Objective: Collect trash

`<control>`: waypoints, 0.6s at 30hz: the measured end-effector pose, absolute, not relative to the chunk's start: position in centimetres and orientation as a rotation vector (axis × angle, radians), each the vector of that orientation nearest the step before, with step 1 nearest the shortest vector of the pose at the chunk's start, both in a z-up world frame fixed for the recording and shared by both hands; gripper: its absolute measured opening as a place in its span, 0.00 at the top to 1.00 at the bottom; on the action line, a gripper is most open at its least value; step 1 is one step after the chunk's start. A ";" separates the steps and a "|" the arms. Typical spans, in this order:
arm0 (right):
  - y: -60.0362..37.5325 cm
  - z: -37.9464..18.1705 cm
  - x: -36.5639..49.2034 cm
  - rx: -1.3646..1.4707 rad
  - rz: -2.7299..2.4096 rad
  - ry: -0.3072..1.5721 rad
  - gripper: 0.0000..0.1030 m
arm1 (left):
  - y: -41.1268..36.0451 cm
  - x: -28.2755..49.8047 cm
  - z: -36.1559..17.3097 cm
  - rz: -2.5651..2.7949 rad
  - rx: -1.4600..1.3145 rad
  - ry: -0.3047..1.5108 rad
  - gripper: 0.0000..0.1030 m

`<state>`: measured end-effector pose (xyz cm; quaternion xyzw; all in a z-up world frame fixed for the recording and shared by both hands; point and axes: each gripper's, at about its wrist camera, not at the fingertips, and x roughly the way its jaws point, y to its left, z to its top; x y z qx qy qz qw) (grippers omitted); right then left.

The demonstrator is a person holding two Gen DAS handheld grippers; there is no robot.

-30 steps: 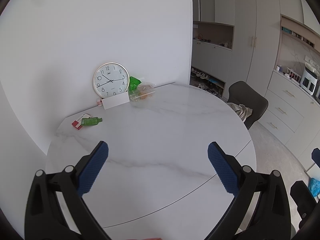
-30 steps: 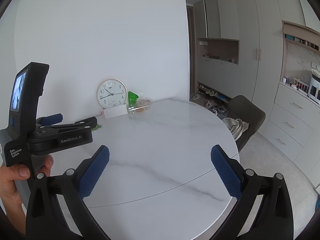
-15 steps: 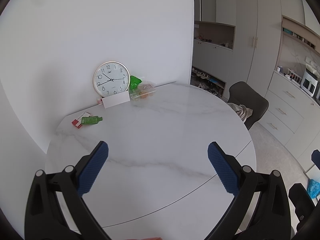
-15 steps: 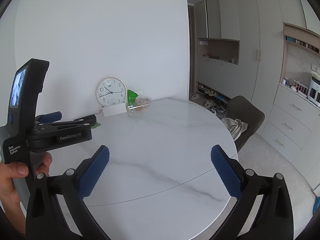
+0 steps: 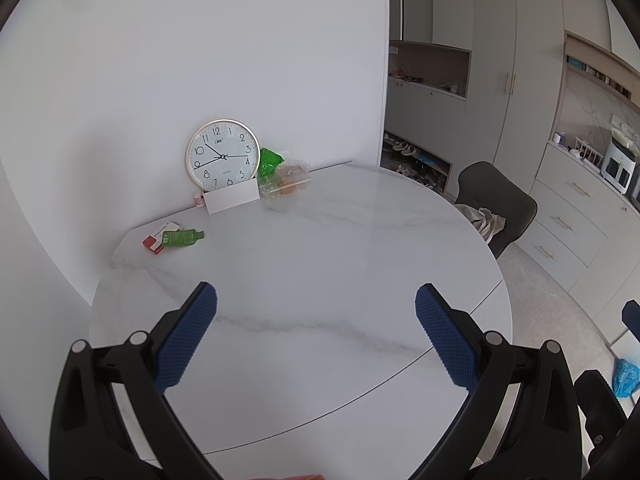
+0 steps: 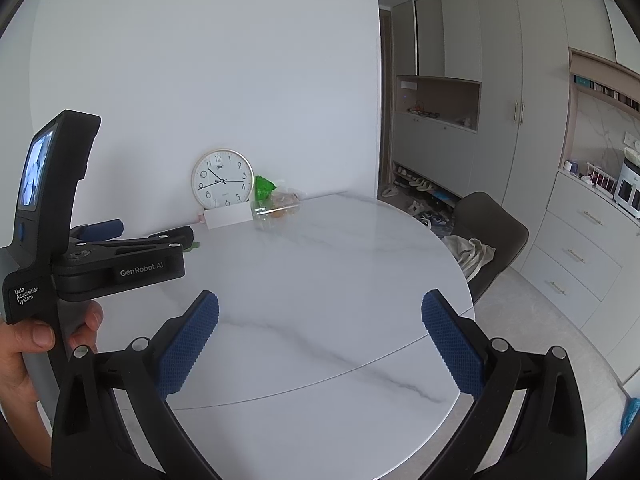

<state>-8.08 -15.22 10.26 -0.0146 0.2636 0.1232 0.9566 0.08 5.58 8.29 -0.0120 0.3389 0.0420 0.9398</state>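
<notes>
A small green bottle (image 5: 182, 237) lies on a red and white packet (image 5: 154, 241) at the far left of the white marble table (image 5: 320, 260). A green wrapper (image 5: 269, 162) and a clear plastic box with orange scraps (image 5: 286, 188) sit by the wall beside the clock; they also show in the right wrist view, the wrapper (image 6: 264, 188) above the box (image 6: 278, 210). My left gripper (image 5: 316, 332) is open and empty over the near table. My right gripper (image 6: 320, 336) is open and empty. The left gripper's body (image 6: 80, 256) hides the bottle there.
A round wall clock (image 5: 222, 156) leans on the wall with a white card (image 5: 232, 201) in front. A dark chair with a cloth (image 5: 496, 208) stands at the table's right. Cabinets and drawers (image 5: 572, 216) line the right wall. A blue bag (image 5: 626, 376) lies on the floor.
Both views have shifted only slightly. Both grippers stay open and empty.
</notes>
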 end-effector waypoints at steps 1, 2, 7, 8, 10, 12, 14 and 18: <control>-15.2 10.3 -8.1 -0.030 0.250 0.535 0.02 | 5.6 0.0 8.2 0.084 -0.025 0.693 0.07; -15.2 10.2 -8.2 -0.030 0.249 0.535 0.02 | 5.6 -0.1 8.1 0.084 -0.026 0.694 0.07; -15.3 10.1 -8.1 -0.034 0.248 0.540 0.02 | 5.6 -0.3 7.9 0.080 -0.023 0.694 0.07; -15.3 10.1 -8.1 -0.035 0.248 0.541 0.02 | 5.6 -0.3 7.8 0.080 -0.023 0.695 0.07; -15.3 10.0 -8.0 -0.036 0.248 0.544 0.02 | 5.5 -0.4 7.8 0.079 -0.023 0.695 0.07; -15.4 9.9 -8.1 -0.039 0.249 0.546 0.02 | 5.5 -0.4 7.8 0.079 -0.024 0.696 0.07; -15.4 9.9 -8.2 -0.040 0.247 0.544 0.02 | 5.5 -0.4 7.8 0.080 -0.024 0.696 0.07; -15.3 9.9 -8.1 -0.042 0.247 0.545 0.02 | 5.4 -0.4 7.7 0.078 -0.022 0.698 0.07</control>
